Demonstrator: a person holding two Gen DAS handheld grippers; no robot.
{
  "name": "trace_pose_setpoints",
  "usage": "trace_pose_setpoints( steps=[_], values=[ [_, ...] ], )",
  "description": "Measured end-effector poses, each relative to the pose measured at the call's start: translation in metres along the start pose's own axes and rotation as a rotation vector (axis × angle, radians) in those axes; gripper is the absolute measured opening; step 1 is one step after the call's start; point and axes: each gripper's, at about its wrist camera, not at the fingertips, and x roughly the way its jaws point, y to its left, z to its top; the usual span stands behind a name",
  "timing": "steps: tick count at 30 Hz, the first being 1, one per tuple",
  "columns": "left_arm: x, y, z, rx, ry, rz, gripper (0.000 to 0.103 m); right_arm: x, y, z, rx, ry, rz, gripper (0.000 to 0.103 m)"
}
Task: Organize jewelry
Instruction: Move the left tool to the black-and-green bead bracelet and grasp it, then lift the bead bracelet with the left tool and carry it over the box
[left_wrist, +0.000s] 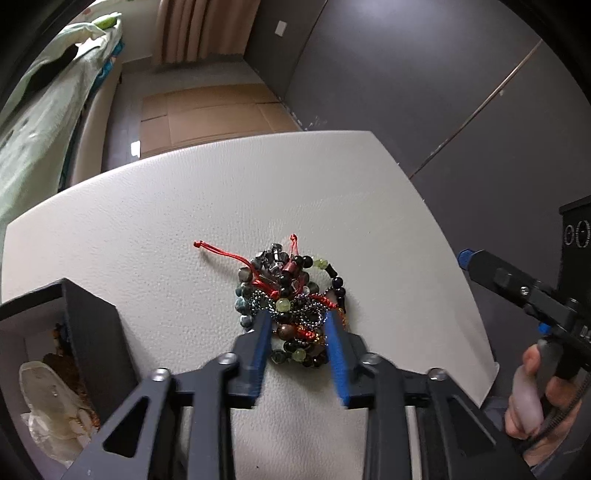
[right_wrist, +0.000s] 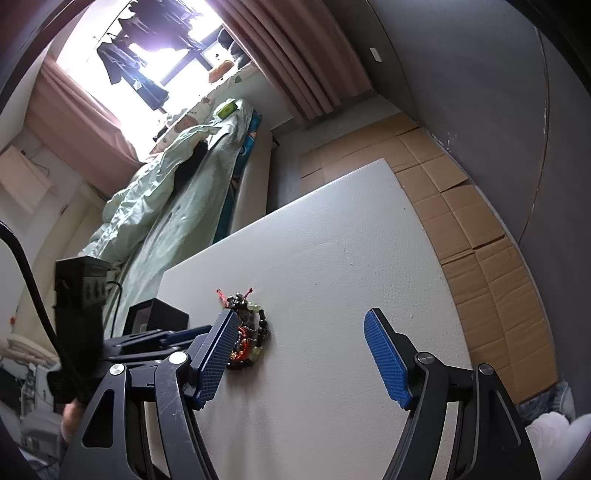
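The white bench (left_wrist: 147, 229) carries everything; there is one of it, padded and pebbled in look. At its 8 o'clock edge in the left view stands one dark box (left_wrist: 92, 325), open, with pale and brown pieces inside that I cannot make out.

Near the middle of the bench lies one jewelry heap (left_wrist: 291, 299): beaded strands, a fine metal chain and red cord knotted together. How many separate pieces it holds cannot be counted; two red cord ends stick out toward 10 and 12 o'clock. I judge it light, limp and snag-prone: lifting one strand would likely drag the rest. The round beads look slippery, so the cord or a bead string is probably the better hold than the thin chain.

Two tools are in play. The left hand-held gripper (left_wrist: 297, 321) has its fingers partly open astride the heap's near half, not visibly pinching anything. The right hand-held gripper (right_wrist: 299, 339) is spread wide and empty, the heap just beside its left finger at 9 o'clock.
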Motion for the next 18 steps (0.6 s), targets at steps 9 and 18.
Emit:
trace_pose_setpoints(
  steps=[9, 18],
  values=[
    [-0.022, -0.007, -0.002, 0.014, -0.063, -0.022, 0.010, 0.002, 0.002, -0.002, -0.005, 0.010, -0.001, 0.072],
    [-0.064, -0.008, -0.002, 0.015, -0.164, -0.066, 0.010, 0.009, 0.008, -0.002, -0.004, 0.023, 0.002, 0.072]
  ],
)
